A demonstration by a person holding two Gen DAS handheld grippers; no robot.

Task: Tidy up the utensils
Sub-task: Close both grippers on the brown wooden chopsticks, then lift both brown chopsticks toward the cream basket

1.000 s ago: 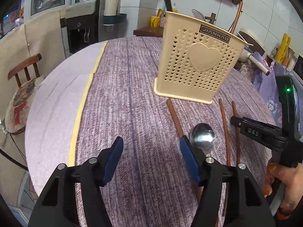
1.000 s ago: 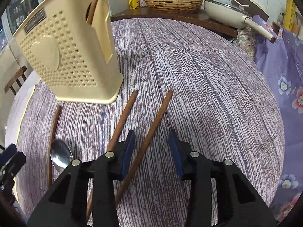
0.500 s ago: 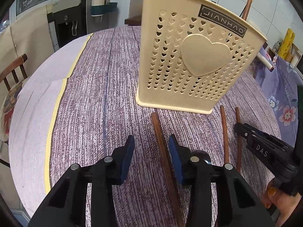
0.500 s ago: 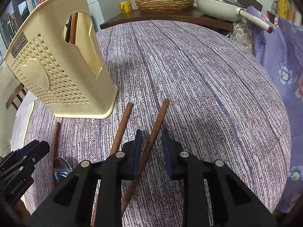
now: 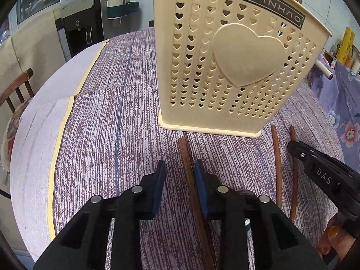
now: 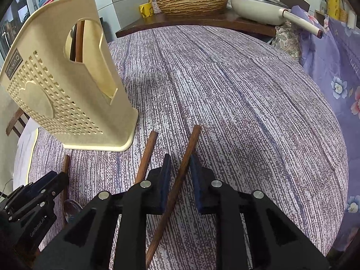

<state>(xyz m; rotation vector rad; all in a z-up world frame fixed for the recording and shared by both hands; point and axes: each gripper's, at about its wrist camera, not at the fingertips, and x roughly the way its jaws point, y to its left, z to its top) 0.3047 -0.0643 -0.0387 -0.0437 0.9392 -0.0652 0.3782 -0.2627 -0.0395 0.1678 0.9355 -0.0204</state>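
A beige heart-pattern utensil holder (image 5: 236, 67) (image 6: 67, 101) stands on the purple tablecloth. One brown chopstick (image 5: 186, 164) lies in front of it, between the closing jaws of my left gripper (image 5: 178, 173); a gap still shows beside the left pad. Two more chopsticks (image 5: 276, 157) lie to the right. My right gripper (image 6: 180, 166) straddles the outer chopstick (image 6: 191, 144), its jaws also closing without a pinch on both sides. The other chopstick (image 6: 146, 155) lies just left of it. A steel spoon (image 6: 72, 209) is mostly hidden under the left gripper (image 6: 33, 198).
The holder has utensils standing in it. A wooden chair (image 5: 15, 90) and a water dispenser (image 5: 78, 29) stand beyond the table's left edge (image 5: 65, 121). A pan (image 6: 258, 6), woven basket (image 6: 191, 0) and yellow mug (image 6: 146, 10) sit on the far counter. Floral cloth (image 6: 337, 67) hangs at right.
My left gripper moved forward toward the holder, off the spoon and over the lone chopstick, jaws narrowing a lot. The right gripper stayed put while its jaws narrowed around its chopstick.
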